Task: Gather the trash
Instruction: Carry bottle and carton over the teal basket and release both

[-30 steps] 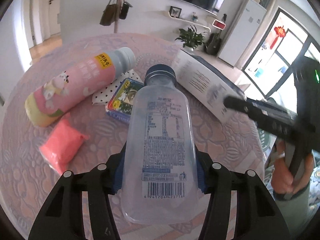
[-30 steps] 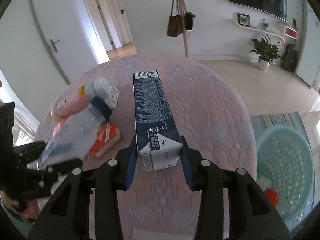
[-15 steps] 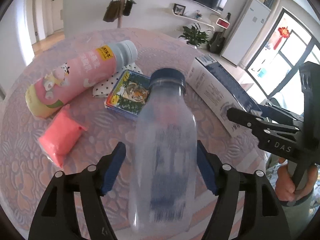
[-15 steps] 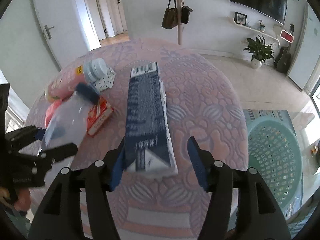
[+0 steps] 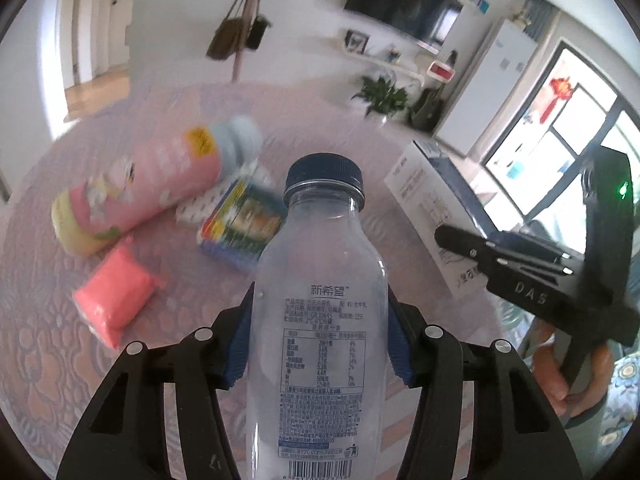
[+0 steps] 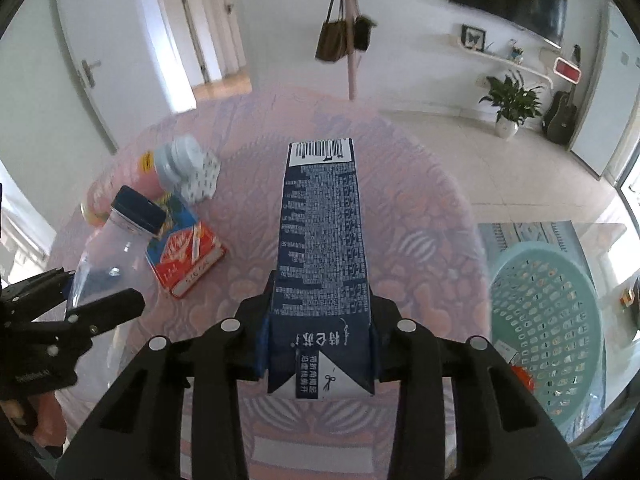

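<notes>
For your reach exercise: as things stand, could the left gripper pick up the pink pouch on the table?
Probably not yet: the left gripper is shut on the clear bottle, so it has no free grip, though the pink pouch lies uncovered.

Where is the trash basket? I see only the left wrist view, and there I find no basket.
Observer: The green basket stands on the floor, right of the table, in the right wrist view.
Operator: Is something already inside it?
Observer: Yes, a small orange item lies at its near-left edge; I cannot tell what it is.
Operator: Do the right tongs grip the carton well?
Observer: The right tongs are shut on the dark blue carton near its folded top end; the barcode end points away.
</notes>
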A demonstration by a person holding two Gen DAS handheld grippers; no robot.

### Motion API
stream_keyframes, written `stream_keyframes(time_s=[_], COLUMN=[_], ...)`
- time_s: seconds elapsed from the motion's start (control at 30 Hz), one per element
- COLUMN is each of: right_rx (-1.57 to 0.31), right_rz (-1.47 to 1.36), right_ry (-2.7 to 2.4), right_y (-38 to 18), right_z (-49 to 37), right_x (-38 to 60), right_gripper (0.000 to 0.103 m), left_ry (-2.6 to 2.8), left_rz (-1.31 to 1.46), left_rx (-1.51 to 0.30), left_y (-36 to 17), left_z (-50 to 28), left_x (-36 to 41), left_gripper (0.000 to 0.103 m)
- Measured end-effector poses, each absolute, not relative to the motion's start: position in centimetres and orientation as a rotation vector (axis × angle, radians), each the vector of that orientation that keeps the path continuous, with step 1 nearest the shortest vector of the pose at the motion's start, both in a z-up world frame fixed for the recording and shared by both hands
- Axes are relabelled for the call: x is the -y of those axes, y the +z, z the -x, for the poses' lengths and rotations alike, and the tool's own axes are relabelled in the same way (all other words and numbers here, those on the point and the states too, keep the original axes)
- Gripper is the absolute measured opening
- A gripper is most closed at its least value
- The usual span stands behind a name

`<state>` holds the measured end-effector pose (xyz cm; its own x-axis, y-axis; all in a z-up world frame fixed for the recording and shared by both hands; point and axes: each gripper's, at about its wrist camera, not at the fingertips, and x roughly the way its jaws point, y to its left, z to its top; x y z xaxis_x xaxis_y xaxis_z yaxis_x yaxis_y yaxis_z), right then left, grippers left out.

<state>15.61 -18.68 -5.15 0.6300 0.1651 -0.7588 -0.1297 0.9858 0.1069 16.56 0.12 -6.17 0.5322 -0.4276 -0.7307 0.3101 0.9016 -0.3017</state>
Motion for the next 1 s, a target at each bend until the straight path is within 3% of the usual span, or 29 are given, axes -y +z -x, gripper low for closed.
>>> stream_keyframes(time_s=[0.47, 1.0], right_rx=[-0.668, -0.829], right_rz=[-0.144, -0.385], right_ry=[-0.071, -0.344], right_y=[0.8, -6.2], right_z=[-11.7, -10.8], right_x=[30.8, 44.2], right_gripper=[0.033, 0.033], left_ry=[-0.639, -0.795], left_rz=[0.079, 0.042], left_rx=[-0.776, -0.886], left_y=[-0.4, -4.3], left_z=[-19.1, -21.8], left_x=[12.4, 25.8], left_gripper=[0.054, 0.054])
